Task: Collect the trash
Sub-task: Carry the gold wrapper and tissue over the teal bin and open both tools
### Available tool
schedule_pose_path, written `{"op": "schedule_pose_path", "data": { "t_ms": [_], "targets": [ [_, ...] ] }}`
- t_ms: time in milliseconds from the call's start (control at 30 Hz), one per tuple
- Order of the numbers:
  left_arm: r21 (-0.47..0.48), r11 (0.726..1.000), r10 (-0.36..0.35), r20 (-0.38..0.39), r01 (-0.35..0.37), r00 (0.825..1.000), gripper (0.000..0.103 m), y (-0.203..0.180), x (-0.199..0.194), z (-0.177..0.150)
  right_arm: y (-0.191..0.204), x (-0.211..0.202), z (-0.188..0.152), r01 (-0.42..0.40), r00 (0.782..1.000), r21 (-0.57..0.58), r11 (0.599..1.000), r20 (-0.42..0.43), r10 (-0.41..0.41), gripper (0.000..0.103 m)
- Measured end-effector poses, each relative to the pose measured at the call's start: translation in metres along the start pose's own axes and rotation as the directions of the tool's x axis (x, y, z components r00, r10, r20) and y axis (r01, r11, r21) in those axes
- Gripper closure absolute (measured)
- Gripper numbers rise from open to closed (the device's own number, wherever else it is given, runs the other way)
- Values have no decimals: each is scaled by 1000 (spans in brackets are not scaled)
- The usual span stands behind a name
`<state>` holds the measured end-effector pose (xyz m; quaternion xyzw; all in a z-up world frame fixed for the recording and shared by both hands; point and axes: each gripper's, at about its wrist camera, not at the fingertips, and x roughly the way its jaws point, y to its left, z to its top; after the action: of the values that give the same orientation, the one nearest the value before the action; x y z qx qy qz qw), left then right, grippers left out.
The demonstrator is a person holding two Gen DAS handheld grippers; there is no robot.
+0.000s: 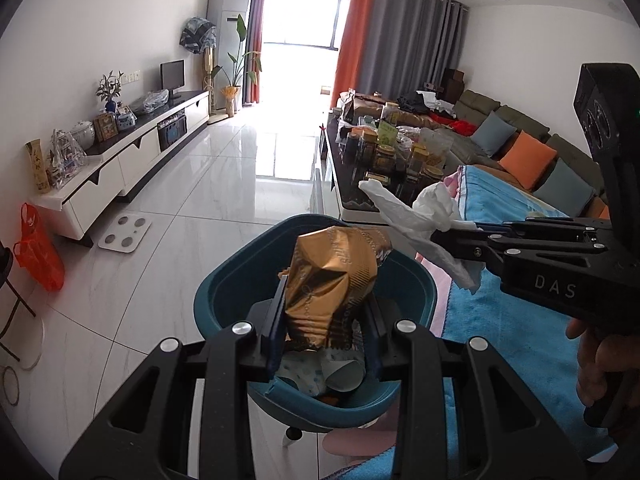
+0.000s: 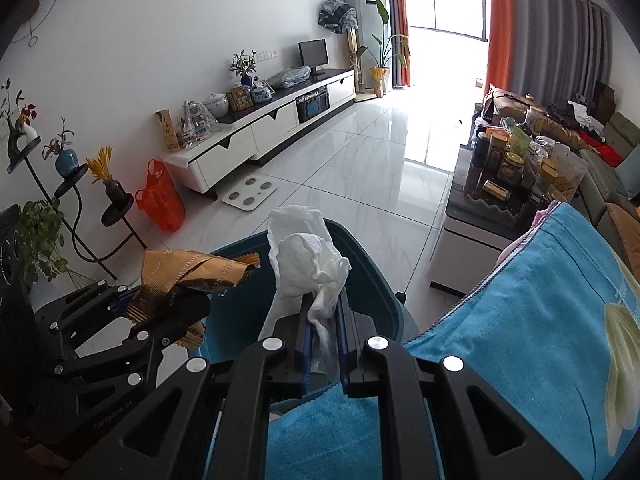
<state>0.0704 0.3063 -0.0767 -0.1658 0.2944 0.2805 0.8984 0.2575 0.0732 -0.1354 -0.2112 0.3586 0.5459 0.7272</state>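
My left gripper (image 1: 326,308) is shut on a crumpled gold foil wrapper (image 1: 334,276), held over the open teal trash bin (image 1: 224,280). Some paper trash lies inside the bin. In the right wrist view the same wrapper (image 2: 192,272) sits in the left gripper (image 2: 160,304) at the bin's left rim. My right gripper (image 2: 322,308) is shut on a crumpled white tissue (image 2: 304,256), above the teal trash bin (image 2: 372,272). From the left wrist view the tissue (image 1: 420,216) hangs from the right gripper (image 1: 452,236) just right of the bin.
A blue towel (image 2: 540,300) covers a surface right of the bin. A dark coffee table (image 1: 352,196) crowded with jars stands beyond, a sofa (image 1: 520,140) behind it. A white TV cabinet (image 1: 132,164), an orange bag (image 1: 38,248) and a scale (image 1: 125,232) sit on the left.
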Motion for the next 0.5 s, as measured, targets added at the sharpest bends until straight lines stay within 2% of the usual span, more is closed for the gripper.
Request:
{"op": "schedule_pose_path", "data": {
  "t_ms": [500],
  "targets": [
    [7,1000,20,-117,-19,993,69,-6,99,0,-3,53,5,-7,987,-8,1000,-159,5,91]
  ]
}}
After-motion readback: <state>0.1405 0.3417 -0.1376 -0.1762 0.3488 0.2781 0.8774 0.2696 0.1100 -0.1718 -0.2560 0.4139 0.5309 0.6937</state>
